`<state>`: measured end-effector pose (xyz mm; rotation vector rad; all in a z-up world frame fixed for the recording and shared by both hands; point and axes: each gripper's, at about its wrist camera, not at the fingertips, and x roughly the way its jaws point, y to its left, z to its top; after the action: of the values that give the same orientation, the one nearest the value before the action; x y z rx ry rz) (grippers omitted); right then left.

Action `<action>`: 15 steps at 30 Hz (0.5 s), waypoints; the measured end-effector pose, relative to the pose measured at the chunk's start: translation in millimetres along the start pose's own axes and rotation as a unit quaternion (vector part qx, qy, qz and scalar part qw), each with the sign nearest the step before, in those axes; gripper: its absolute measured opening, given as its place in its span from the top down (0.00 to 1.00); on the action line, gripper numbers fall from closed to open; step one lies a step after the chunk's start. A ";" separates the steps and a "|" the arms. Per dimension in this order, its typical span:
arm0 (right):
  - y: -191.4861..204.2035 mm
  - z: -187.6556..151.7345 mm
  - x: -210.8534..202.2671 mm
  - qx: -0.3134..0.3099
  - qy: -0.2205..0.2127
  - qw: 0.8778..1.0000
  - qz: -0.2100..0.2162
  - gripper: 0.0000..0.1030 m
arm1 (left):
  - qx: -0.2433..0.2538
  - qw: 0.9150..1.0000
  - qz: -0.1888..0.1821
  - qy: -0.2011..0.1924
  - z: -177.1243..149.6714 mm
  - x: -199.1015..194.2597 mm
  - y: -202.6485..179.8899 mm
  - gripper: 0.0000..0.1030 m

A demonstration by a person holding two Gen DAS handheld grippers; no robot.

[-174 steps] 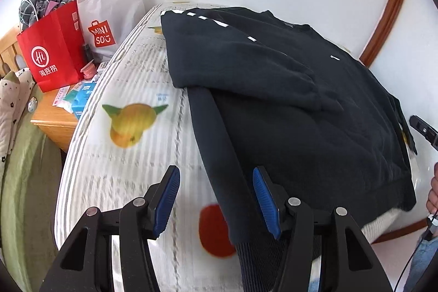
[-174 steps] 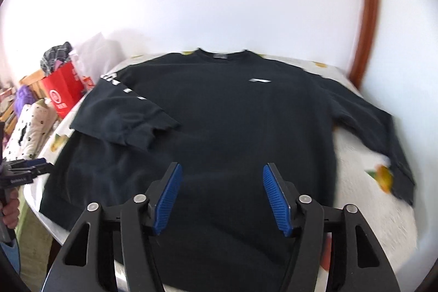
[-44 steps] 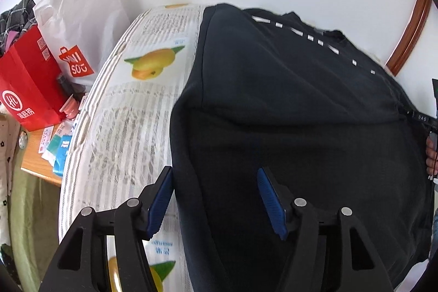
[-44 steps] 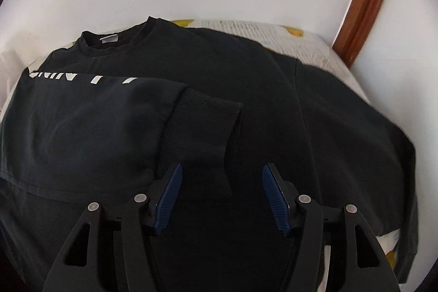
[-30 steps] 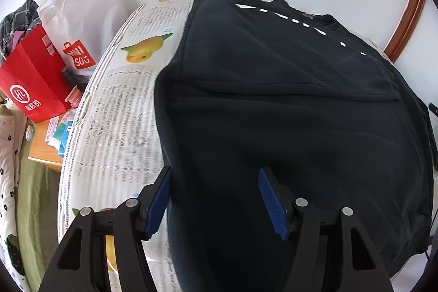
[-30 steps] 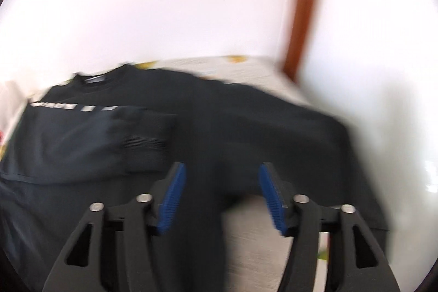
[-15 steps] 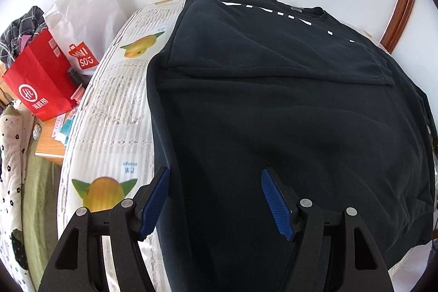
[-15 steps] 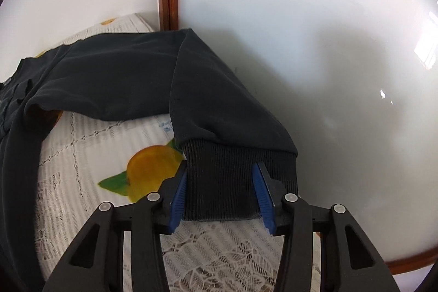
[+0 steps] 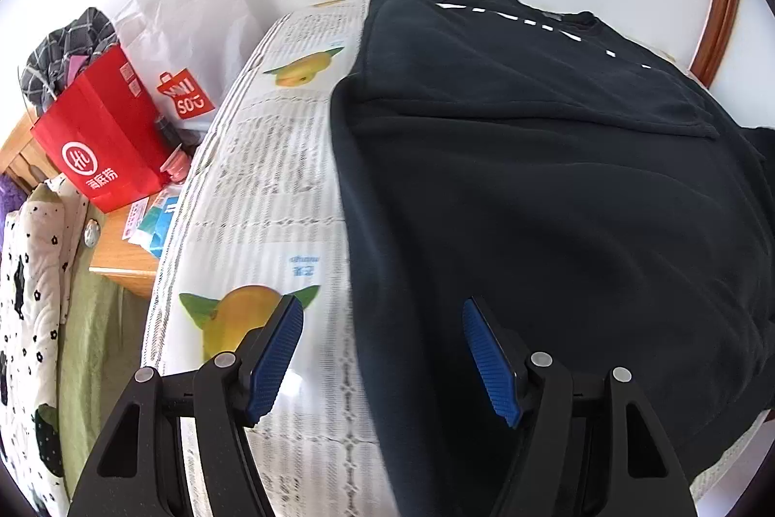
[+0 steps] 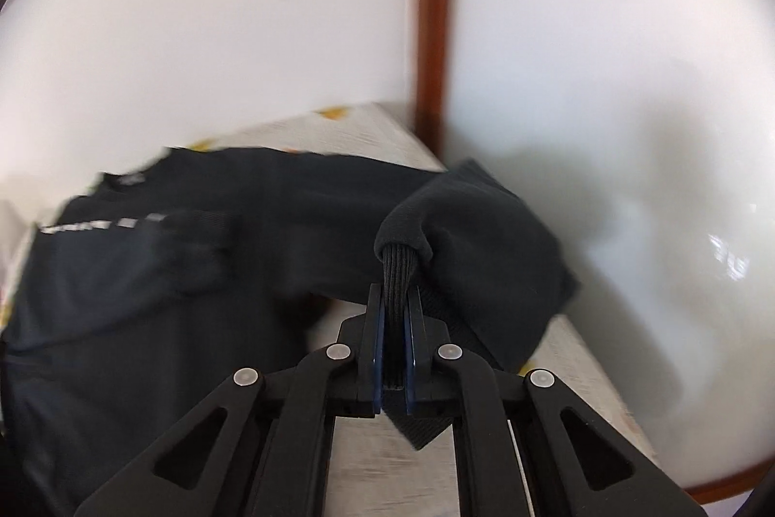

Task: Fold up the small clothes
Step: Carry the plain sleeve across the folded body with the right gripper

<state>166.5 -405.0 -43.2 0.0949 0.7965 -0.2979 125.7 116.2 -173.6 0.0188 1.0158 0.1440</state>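
In the right wrist view, the ribbed cuff point(image 10: 398, 274) of a sleeve is pinched between the blue pads of the right gripper point(image 10: 393, 313), whose jaws are pressed together on the fabric. Just beyond the pads, the sleeve point(image 10: 474, 236) is bunched into a raised fold above the patterned bed cover point(image 10: 576, 352). Further left, the body of the black sweatshirt point(image 10: 145, 304) is spread flat on the bed, its other sleeve folded across the chest with a white dashed stripe showing. A wooden trim point(image 10: 433, 8) is seen on the white wall behind.

In the left wrist view, the left gripper point(image 9: 382, 352) is held with its jaws spread wide and nothing between them, above the sweatshirt's point(image 9: 557, 202) near left edge. Beyond, the fruit-printed cover point(image 9: 271, 187) is exposed. Further off, a red paper bag point(image 9: 99, 144) and a white Miniso bag point(image 9: 186, 32) are seen beside the bed.
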 end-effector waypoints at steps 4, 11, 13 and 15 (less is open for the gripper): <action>92.5 20.4 -13.8 -0.029 0.000 0.996 0.083 0.94 | -0.013 1.000 -0.017 0.005 -0.6 11.0 13.8 0.36; 272.1 21.1 -5.1 -0.095 0.036 0.971 0.218 0.94 | 0.004 0.998 -0.065 -0.009 8.0 17.3 18.2 0.36; 314.4 14.1 -5.5 -0.109 0.044 0.962 0.248 0.94 | 0.007 0.996 -0.089 -0.003 8.0 22.3 16.7 0.36; 351.7 14.1 -0.3 -0.119 0.051 0.954 0.269 0.94 | 0.005 0.995 -0.099 -0.001 8.5 24.3 15.6 0.36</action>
<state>281.0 -72.1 -42.9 0.0962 0.8705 0.3214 143.8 135.2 -188.4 -0.0736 1.0102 -0.0425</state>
